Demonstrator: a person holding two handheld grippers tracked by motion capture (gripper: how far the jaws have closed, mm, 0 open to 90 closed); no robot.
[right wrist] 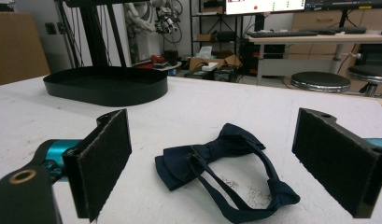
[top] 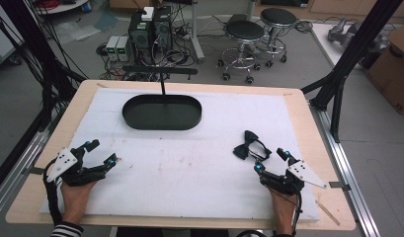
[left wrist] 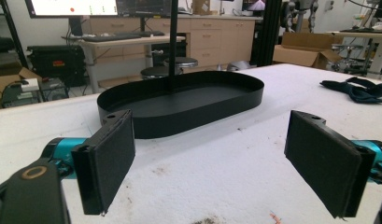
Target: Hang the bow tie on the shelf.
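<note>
- Bow tie (top: 250, 145) count is one, dark navy, lying flat on the white mat (top: 189, 168) at the right side of the table (top: 298, 98), just ahead of the right gripper (top: 272, 160). Nothing is touching it.
- Two grippers total. The right gripper sits near the front right, jaws spread wide and holding nothing. The left gripper (top: 101, 151) is at the front left, also wide open and empty, well apart from the bow tie.
- Each gripper is held by one hand; the left hand (top: 76, 195) has a striped sleeve behind it.
- Lots of bare mat between the two grippers, a big open stretch in the middle. The mat stops short of the table edge, so a strip of wood shows all round.
- One black oval tray (top: 162, 112) with low walls sits toward the far side, centre-left, with a thin black post (top: 163, 84) rising from it.
- Right gripper view gives the close-up: the bow tie (right wrist: 226, 168) with its strap looped toward the camera, tray (right wrist: 106, 85) far off to the left. Left gripper view faces the tray (left wrist: 188, 100) straight on, bow tie (left wrist: 354, 88) off at the right edge.
- Past the table, the high view has two stools (top: 244, 42) on the floor.
</note>
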